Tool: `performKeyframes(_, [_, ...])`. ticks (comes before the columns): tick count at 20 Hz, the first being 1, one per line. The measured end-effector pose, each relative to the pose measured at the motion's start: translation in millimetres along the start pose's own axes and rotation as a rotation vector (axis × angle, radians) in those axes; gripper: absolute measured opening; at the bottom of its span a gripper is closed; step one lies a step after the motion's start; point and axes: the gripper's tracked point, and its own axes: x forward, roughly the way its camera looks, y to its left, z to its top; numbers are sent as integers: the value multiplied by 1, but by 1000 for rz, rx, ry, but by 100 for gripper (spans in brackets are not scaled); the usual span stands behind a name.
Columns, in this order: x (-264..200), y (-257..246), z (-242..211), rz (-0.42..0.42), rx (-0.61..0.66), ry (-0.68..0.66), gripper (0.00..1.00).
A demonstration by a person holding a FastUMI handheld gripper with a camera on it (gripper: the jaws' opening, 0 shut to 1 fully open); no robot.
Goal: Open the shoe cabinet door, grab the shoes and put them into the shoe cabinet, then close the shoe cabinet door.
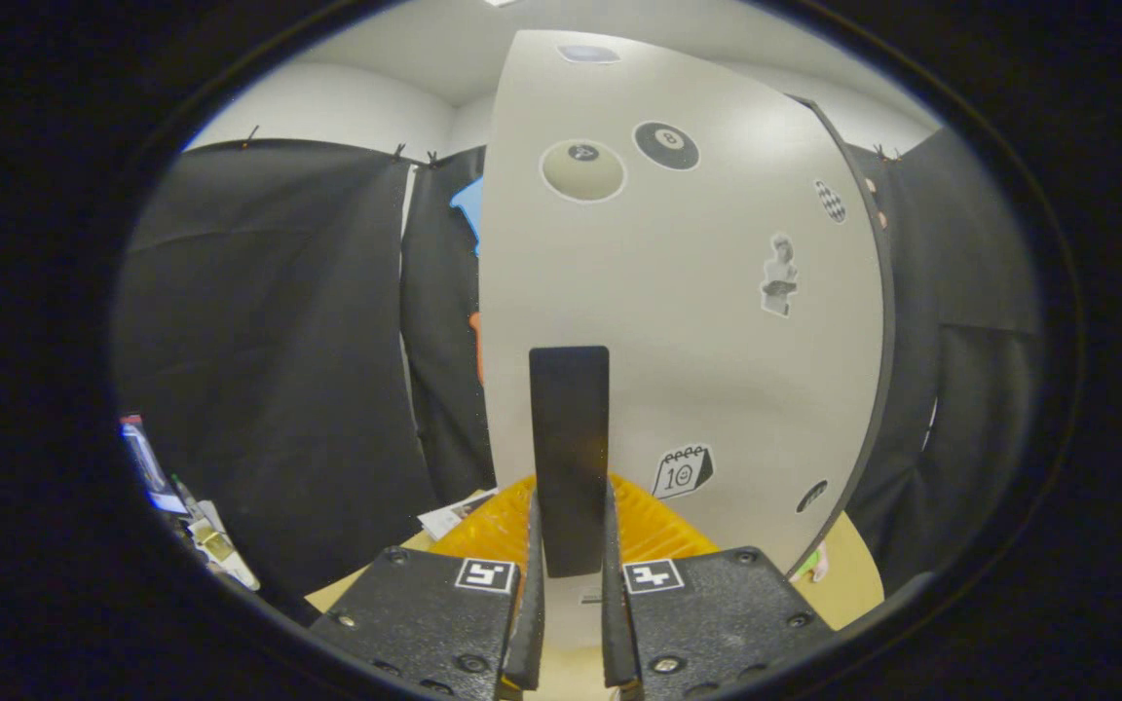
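The gripper (pixel 569 545) is closed on the black handle (pixel 570 448) of the shoe cabinet door (pixel 697 321), one finger pressed against each side of the handle's lower end. The handle is a flat upright strip rising from between the fingers. The door is a pale grey panel standing right in front of the gripper, with a dark edge down its right side. It carries stickers: a cream ball (pixel 582 170) and a black eight-ball (pixel 666 145) side by side near the top, a small figure (pixel 779 275) toward the right, and a calendar page (pixel 683 472) low down, just right of the handle. An orange ribbed piece (pixel 654 531) shows behind the fingers at the door's foot, resting on a light wooden surface (pixel 853 574).
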Motion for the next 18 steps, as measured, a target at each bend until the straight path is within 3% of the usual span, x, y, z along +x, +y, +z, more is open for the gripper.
performKeyframes(11, [-100, -53, -15, 21, 7, -53, 27])
performKeyframes(18, [-162, -105, -20, -114, -29, -88, 21])
